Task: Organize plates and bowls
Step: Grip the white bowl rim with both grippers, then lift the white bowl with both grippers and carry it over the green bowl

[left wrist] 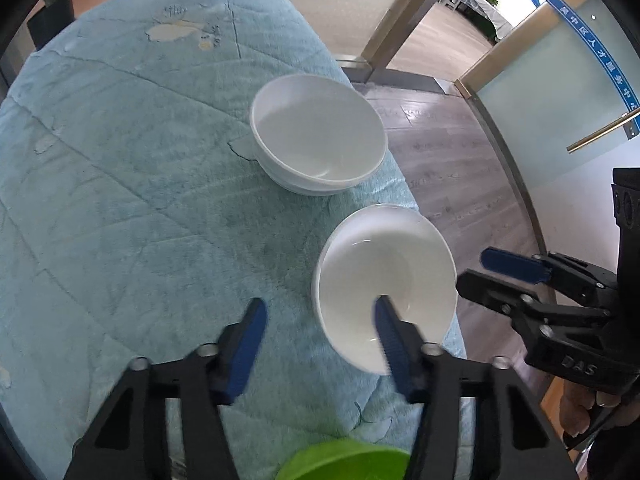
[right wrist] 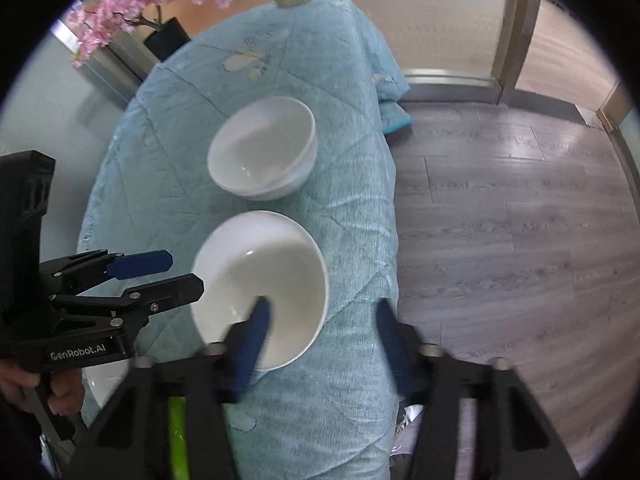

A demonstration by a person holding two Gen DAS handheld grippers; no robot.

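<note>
The near bowl (left wrist: pixel 384 280) sits on the counter (left wrist: pixel 120 200) just before the stacked bowls (left wrist: pixel 316 132); left gripper (left wrist: pixel 320 344) and right gripper (right wrist: pixel 320 344), both released, straddle opposite rims; each should pinch squarely, then lift level.

Readable lettering on the tools

"GenRobot.AI" stands on the left tool (right wrist: pixel 160 276) body; "DAS" on the right tool (left wrist: pixel 476 272) body; blue door band (left wrist: pixel 592 46) carries Chinese characters.

Two white bowls (right wrist: pixel 262 150) (right wrist: pixel 258 286) upright, apart, on blanket.
</note>
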